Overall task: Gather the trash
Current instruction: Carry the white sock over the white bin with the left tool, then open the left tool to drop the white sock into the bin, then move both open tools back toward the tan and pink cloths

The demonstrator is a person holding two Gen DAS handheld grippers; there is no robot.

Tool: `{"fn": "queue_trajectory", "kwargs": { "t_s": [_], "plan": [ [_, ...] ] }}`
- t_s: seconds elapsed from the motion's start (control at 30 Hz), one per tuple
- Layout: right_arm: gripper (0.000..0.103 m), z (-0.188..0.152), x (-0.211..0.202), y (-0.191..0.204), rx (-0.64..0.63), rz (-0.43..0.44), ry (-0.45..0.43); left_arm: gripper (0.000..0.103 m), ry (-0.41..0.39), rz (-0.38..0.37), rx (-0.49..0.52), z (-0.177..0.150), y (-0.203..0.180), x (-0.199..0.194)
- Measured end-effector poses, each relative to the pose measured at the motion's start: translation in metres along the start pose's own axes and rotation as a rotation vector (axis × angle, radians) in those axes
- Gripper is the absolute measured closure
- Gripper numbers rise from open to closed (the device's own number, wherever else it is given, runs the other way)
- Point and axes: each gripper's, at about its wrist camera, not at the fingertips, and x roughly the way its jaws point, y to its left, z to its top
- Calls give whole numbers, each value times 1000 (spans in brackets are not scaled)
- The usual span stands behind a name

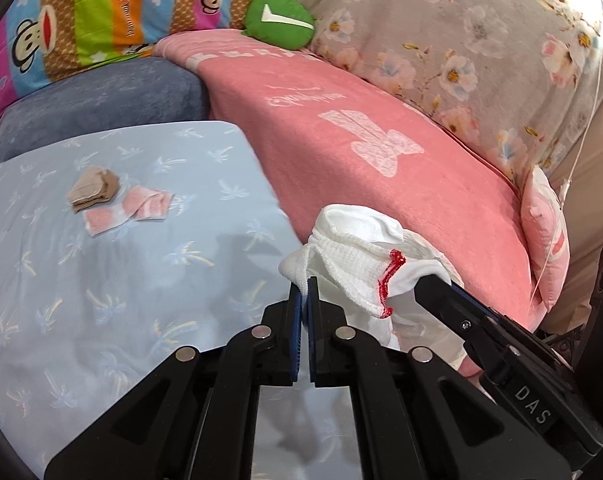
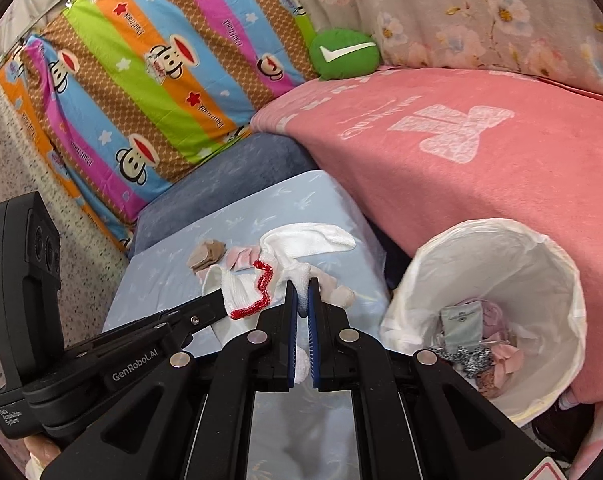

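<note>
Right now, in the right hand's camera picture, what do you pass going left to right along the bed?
Brown folded cloth → white sock with red stitching held up by both sets of fingers → white-lined trash bin with scraps inside.

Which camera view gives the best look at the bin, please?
The right wrist view: the white-lined bin shows its whole open mouth, with scraps inside, beside the pink blanket. The left wrist view does not show it.
</note>
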Motion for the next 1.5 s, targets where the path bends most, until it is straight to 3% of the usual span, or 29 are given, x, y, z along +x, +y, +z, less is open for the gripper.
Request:
{"fn": "queue_trajectory", "kwargs": {
  "t_s": [0.57,0.9,1.13,1.17,1.2,1.3,1.33,1.43,1.5],
  "plan": [
    [98,2,-35,-77,111,-89,-60,100,58,-72,124,0,-76,36],
    [98,0,-41,-104,144,-124,-60,99,85,-116,160,-1,-100,52],
    [98,-1,-36,-108,148,-127,-46,99,113,-87,162,-3,-104,65],
    [98,-1,-36,-108,145,-128,-46,97,115,-87,156,-4,-103,66],
    [97,-1,-36,-108,143,-133,-48,89,116,-83,149,-4,-102,66],
    [92,0,-38,-110,146,-143,-60,52,91,-45,139,-4,-99,64],
    [92,0,-39,-110,149,-142,-64,46,76,-37,138,-4,-99,62],
    [91,2,-40,-113,153,-151,-73,46,65,-31,147,-2,-100,61],
    [82,3,-41,-113,156,-151,-73,46,59,-20,158,-2,-101,60]
  ]
}}
